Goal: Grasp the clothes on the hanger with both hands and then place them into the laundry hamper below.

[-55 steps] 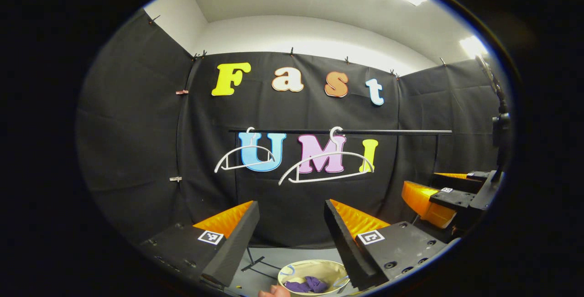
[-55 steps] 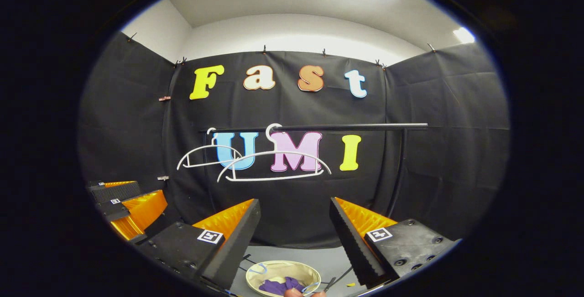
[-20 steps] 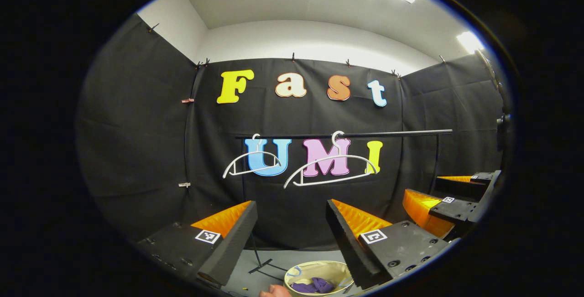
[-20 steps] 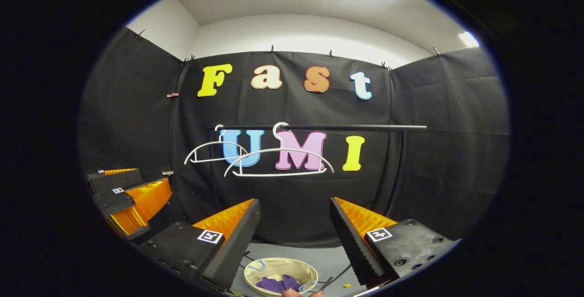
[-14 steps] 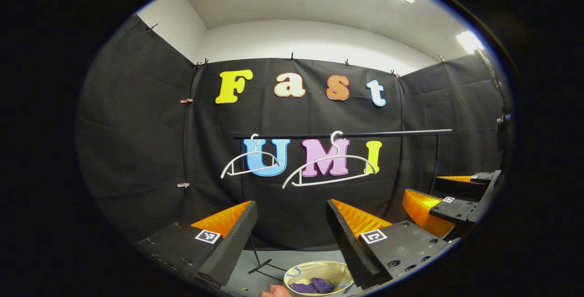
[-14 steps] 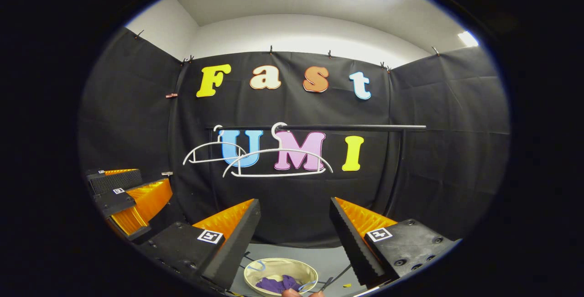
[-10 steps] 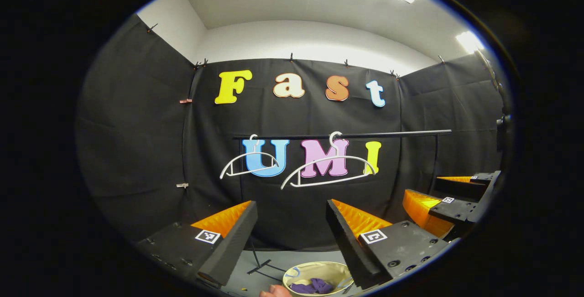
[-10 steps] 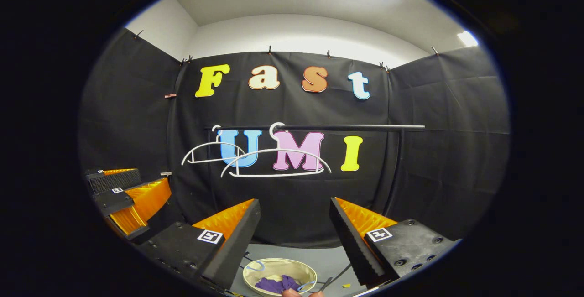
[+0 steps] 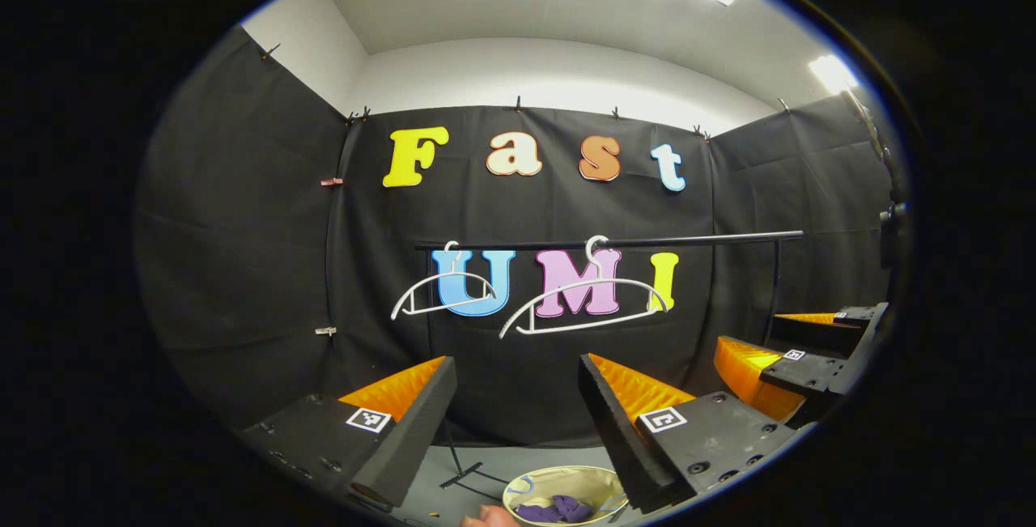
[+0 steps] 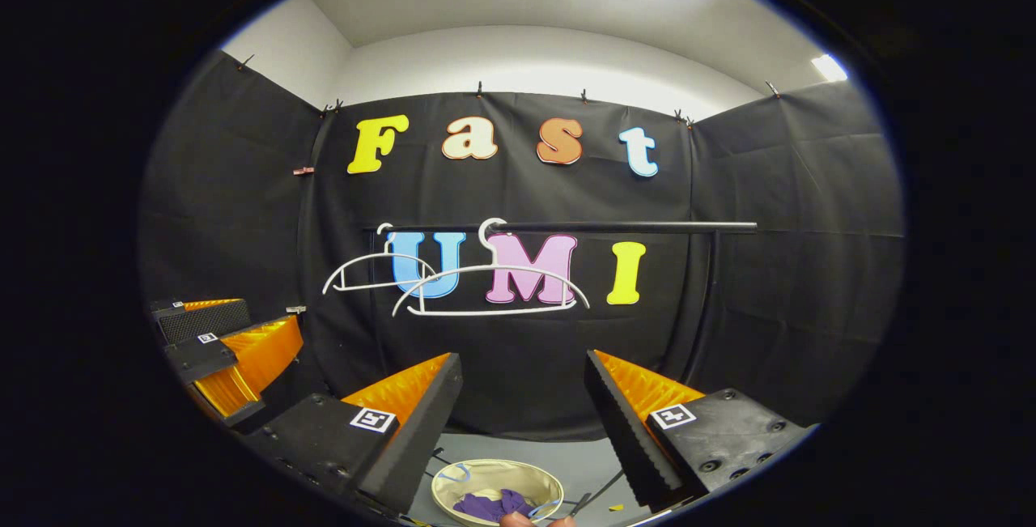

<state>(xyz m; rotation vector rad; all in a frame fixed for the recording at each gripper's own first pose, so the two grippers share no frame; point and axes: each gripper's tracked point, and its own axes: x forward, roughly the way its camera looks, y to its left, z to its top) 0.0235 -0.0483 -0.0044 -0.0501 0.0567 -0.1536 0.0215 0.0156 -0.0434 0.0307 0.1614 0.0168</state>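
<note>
Left gripper view: my left gripper point(image 9: 514, 365), fingers spread apart and empty, points at the rail point(image 9: 607, 241) with two bare white hangers point(image 9: 584, 300). Near, on the floor, the cream laundry hamper point(image 9: 534, 482) holds the purple clothes point(image 9: 558, 509). My right gripper point(image 10: 522, 365), likewise spread, sees the same hamper. No legible labels on the hamper.

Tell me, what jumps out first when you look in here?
Two bare white hangers dangle from a black rail against the back wall. Below, a pale laundry hamper sits on the floor with purple clothes inside. Up close, each open hand-held gripper spreads its fingers wide.
</note>
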